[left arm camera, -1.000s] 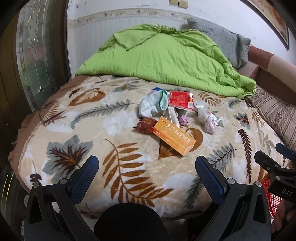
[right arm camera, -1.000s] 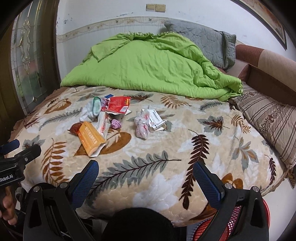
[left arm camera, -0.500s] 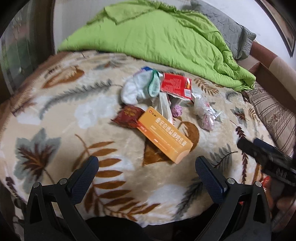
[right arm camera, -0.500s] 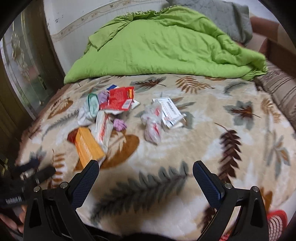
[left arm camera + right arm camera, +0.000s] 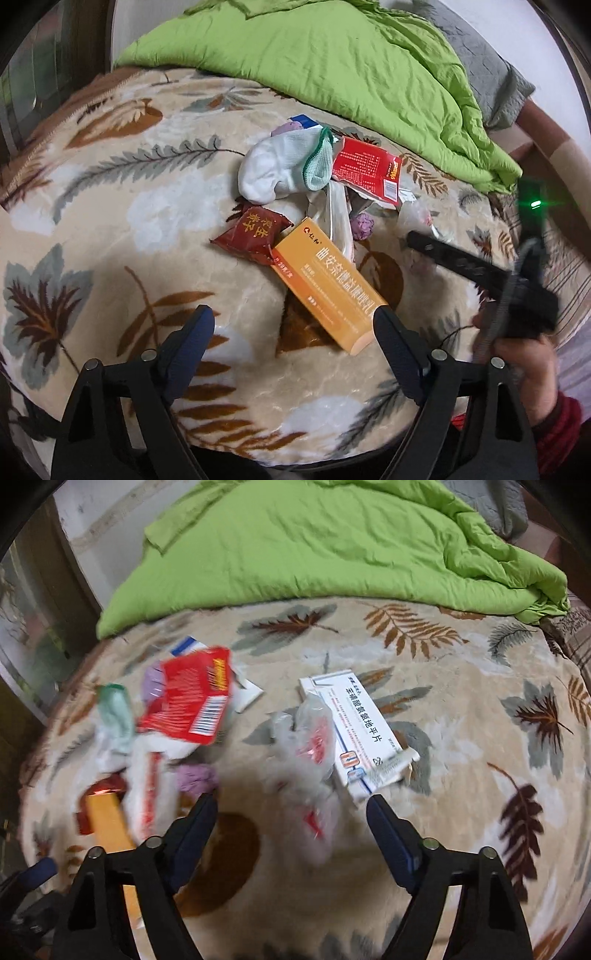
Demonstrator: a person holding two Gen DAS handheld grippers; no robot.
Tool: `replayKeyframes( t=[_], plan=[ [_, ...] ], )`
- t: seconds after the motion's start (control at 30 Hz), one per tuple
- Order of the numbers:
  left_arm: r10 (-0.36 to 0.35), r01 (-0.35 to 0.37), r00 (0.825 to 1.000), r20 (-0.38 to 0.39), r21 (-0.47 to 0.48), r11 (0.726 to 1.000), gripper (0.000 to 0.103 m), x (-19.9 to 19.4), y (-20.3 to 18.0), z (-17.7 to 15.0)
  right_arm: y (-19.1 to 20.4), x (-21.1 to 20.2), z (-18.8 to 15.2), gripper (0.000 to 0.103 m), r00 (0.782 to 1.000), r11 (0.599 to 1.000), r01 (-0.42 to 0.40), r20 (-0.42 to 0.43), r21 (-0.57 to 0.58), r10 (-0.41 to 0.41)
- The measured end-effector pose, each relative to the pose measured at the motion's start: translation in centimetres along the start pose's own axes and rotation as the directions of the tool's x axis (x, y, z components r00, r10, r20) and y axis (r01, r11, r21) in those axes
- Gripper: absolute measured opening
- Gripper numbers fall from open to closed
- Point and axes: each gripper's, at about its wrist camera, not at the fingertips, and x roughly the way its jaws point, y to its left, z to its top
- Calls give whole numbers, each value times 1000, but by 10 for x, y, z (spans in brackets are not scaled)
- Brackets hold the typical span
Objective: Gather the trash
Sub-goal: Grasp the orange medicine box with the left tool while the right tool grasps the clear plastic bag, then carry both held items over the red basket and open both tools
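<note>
My left tool (image 5: 291,328) was closing above the glossy orange carton (image 5: 327,282), nothing gripped. My right tool (image 5: 291,816) was closing over crinkled clear plastic (image 5: 306,746) on the plush bed blanket (image 5: 461,775), untouched.

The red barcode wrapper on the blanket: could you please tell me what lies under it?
Under the red barcode wrapper lie crumpled clear plastic and, at its left edge, the white sock. Anything under its middle is covered.
</note>
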Motion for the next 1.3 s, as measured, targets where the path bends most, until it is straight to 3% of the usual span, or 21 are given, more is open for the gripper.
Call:
replayKeyframes(
  t=[0.07, 0.1, 0.13, 0.3, 0.5, 0.67, 0.73, 0.77, 0.83, 1.03, 1.17, 1.3],
  plan=[
    [-6, 6, 1000, -2, -10, 1000, 81, 2, 0, 4, -2, 15, 1, 62, 999, 1000, 10, -51, -10, -10],
    [-7, 6, 1000, -5, -13, 1000, 81, 4, -1, 6, -5, 19, -1, 40, 998, 1000, 7, -70, -8, -7],
    [-7, 7, 1000, -7, -15, 1000, 81, 6, -2, 7, -7, 20, -2, 33, 997, 1000, -8, -76, -4, 8],
    [-10, 9, 999, -34, -36, 999, 81, 23, -13, 13, -13, -17, -16, 32, 998, 998, -64, 12, -13, 64],
    [40, -49, 992, -119, -72, 996, 81, 59, -22, 12, -20, -75, -36, 32, 990, 996, -75, 117, -41, 79],
    [82, -86, 992, -93, -34, 996, 81, 72, -28, 13, -31, -117, -56, 32, 979, 993, -111, 168, -25, 114],
    [100, -101, 992, -76, -8, 995, 70, 74, -31, 14, -34, -125, -63, 32, 977, 992, -124, 172, -13, 124],
    [96, -97, 993, -68, -3, 995, 68, 74, -30, 14, -36, -130, -67, 32, 976, 991, -131, 173, -5, 130],
    [73, -74, 996, -60, -9, 997, 52, 70, -30, 12, -38, -138, -77, 32, 975, 991, -134, 179, -3, 132],
    [24, -23, 999, -35, 40, 999, 36, 46, -36, -6, -51, -158, -105, 32, 972, 989, -141, 193, 34, 132],
    [4, -4, 1000, -5, 107, 994, 36, 23, -51, -18, -66, -172, -124, 32, 970, 986, -147, 205, 78, 129],
    [-91, 81, 996, 27, 251, 965, 36, -8, -93, -34, -90, -194, -149, 32, 970, 981, -136, 219, 138, 104]
  ],
)
